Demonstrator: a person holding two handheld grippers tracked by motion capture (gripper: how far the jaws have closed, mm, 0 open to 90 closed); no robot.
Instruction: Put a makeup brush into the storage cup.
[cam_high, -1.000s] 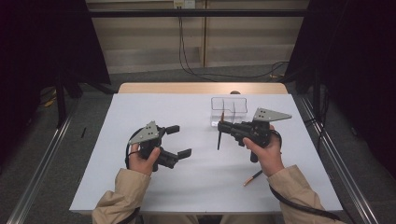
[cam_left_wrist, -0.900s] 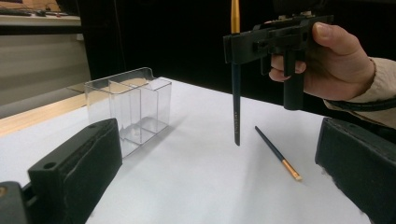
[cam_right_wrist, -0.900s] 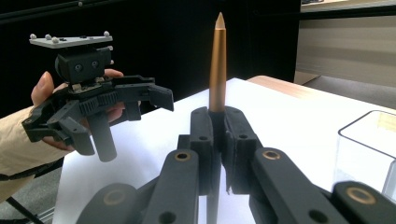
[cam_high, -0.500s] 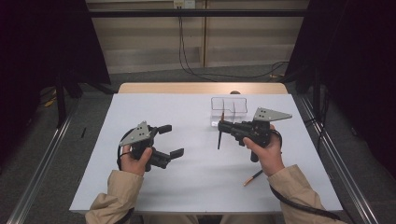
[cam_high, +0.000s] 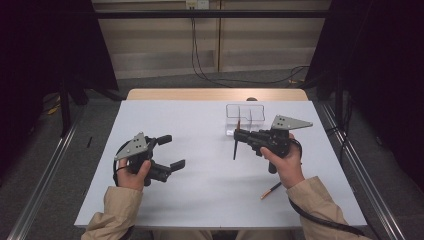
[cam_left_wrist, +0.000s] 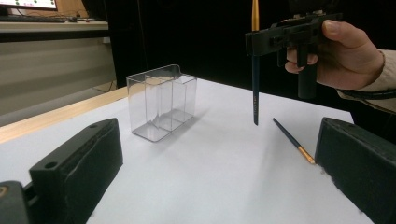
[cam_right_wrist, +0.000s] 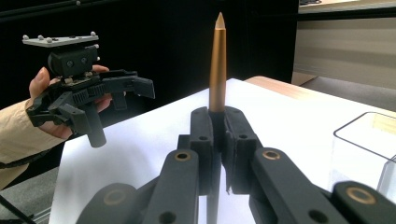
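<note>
Both sleeves (cam_high: 112, 212) are beige, loose at the cuffs. Each claw, left claw (cam_high: 169, 151) and right claw (cam_high: 236, 133), is matte black with brass-ringed pivots, topped by a grey three-cornered plate (cam_high: 290, 122) studded with small screws. A black cable (cam_high: 320, 220) trails off the right one.

There are 2 paintbrushes: 1 held paintbrush (cam_left_wrist: 255, 84) standing upright between closed jaws, and 1 loose paintbrush (cam_left_wrist: 293, 140) lying flat on the tabletop (cam_high: 200, 200). There is 1 clear plastic organizer (cam_left_wrist: 161, 100), and its inside is split into 2 compartments. There are 2 grippers, the left gripper (cam_high: 167, 152) and the right gripper (cam_high: 237, 133), each with 2 black jaws and each carried in 1 hand. There is 1 tabletop, white on top.
</note>
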